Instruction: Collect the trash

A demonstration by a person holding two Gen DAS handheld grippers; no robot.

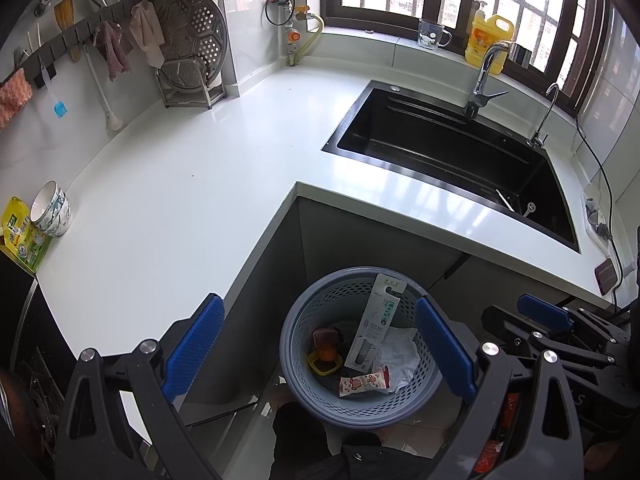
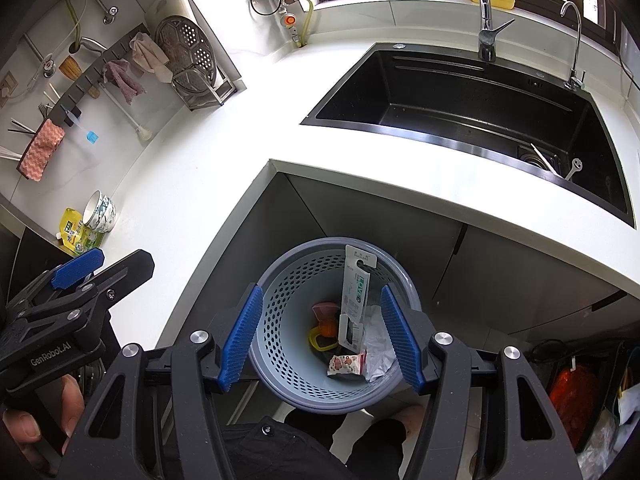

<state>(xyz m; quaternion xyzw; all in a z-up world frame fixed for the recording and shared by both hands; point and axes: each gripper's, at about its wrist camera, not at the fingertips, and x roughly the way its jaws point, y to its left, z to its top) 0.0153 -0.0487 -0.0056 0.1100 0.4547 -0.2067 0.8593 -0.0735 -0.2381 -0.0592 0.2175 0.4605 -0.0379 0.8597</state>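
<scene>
A grey perforated basket (image 1: 320, 304) (image 2: 280, 320) stands on the floor in the corner of the cabinets. Inside lie a white toothbrush card (image 1: 376, 320) (image 2: 354, 292), crumpled white paper (image 1: 400, 352) (image 2: 376, 344), a pink-and-white snack wrapper (image 1: 364, 384) (image 2: 346, 364) and an orange and yellow scrap (image 1: 324, 356) (image 2: 324, 332). My left gripper (image 1: 320, 346) hovers above the basket, open wide and empty. My right gripper (image 2: 322, 336) hangs over it too, open with nothing between its pads. The two grippers sit side by side.
A white L-shaped counter (image 1: 180, 200) wraps around the basket, with a black sink (image 1: 440, 140) at the right. Stacked bowls (image 1: 52, 208) and a yellow-green pouch (image 1: 20, 236) sit at its left end. An orange bag (image 2: 572, 400) lies on the floor at right. Dark trouser legs show below.
</scene>
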